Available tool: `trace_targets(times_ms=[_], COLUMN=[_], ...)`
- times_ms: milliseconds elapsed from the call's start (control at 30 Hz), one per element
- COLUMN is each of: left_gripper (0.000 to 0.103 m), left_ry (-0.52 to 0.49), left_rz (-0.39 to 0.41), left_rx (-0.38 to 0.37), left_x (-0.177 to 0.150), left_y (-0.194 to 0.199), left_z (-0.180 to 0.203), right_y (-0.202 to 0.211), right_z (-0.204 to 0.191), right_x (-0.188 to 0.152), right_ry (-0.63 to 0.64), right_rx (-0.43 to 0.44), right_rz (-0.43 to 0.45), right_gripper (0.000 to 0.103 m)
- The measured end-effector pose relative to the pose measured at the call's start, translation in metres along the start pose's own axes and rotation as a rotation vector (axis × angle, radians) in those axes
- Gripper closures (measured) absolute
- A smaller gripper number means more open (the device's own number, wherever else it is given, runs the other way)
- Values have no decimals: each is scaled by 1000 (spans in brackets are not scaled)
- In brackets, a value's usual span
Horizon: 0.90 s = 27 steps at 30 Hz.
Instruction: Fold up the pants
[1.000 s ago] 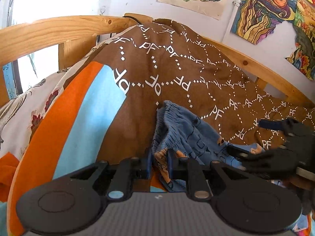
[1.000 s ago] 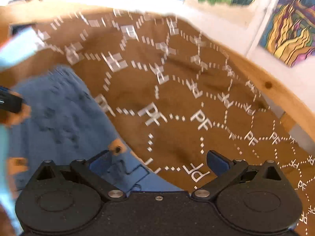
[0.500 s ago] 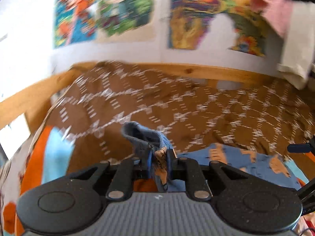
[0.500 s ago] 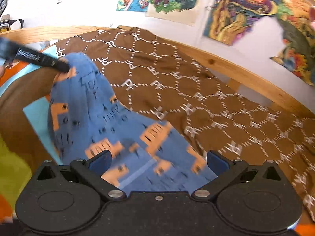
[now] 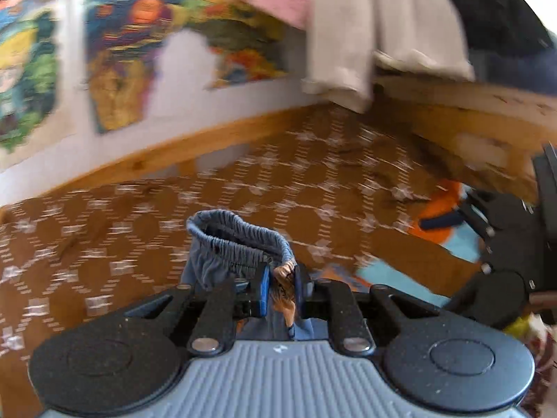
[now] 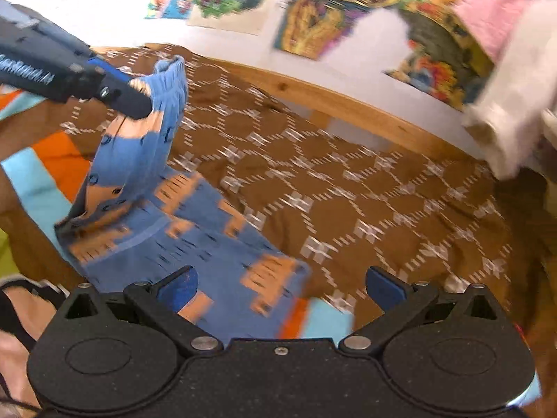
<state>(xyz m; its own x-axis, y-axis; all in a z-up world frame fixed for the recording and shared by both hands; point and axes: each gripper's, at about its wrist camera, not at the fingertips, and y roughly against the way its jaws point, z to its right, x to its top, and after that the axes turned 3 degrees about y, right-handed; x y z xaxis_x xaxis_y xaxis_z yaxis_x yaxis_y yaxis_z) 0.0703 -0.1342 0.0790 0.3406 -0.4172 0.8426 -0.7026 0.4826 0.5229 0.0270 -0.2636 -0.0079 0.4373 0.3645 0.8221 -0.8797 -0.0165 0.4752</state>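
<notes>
The pants [image 6: 195, 230] are blue with orange patches and lie on a brown patterned bedspread [image 6: 365, 202]. My left gripper [image 5: 281, 289] is shut on the pants' elastic waistband [image 5: 240, 240] and holds it lifted off the bed. It also shows in the right wrist view [image 6: 139, 102], at the upper left, with the cloth hanging down from it. My right gripper [image 6: 280, 287] is open and empty, just above the pants' lower part. It shows in the left wrist view [image 5: 501, 244] at the right edge.
A wooden bed rail [image 6: 348, 104] runs along the wall with colourful posters [image 6: 330, 10]. Pink and white cloths [image 6: 511, 62] hang at the upper right. An orange and light blue sheet [image 6: 41, 170] lies at the bed's left side.
My left gripper has lifted the waistband and swung to the right across the bed. The pants have stretched out below my right gripper, which stays open.
</notes>
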Motion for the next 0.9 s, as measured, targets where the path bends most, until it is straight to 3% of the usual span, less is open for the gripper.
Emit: trace_targets(times_ms=[233,300,367,500,667,833,900], left_gripper=[78,57,49,50,52,53,59], left_ry=[-9,-23,-57,-96,-102,-102,-101], left_rz=[-117,-149,-162,-169,-184,-191,-197], left_rx=[-103,-109,-108,-90,-75,-73,-66], left_x=[-31,-42,-54,-72,-76,-79,-80], left_y=[-60,-65,-62,-56,-56,-59,-59], left_z=[39,43,45,45,44,45,43], right_y=[9,10,10,5,-4,-33,-49], right_z=[38,46,52,53,46,50,54], right_x=[-34,-39,-42,-42,-28,-15,-10], right_ry=[7,-15,-40,-93,-223,-455,-547], right_rx=[-89,-99,-105,-85,47,269,345], right_rz=[-101,-118,-124,-121,-88,-89,-121], right_gripper=[1,1,1,1,1,1,1])
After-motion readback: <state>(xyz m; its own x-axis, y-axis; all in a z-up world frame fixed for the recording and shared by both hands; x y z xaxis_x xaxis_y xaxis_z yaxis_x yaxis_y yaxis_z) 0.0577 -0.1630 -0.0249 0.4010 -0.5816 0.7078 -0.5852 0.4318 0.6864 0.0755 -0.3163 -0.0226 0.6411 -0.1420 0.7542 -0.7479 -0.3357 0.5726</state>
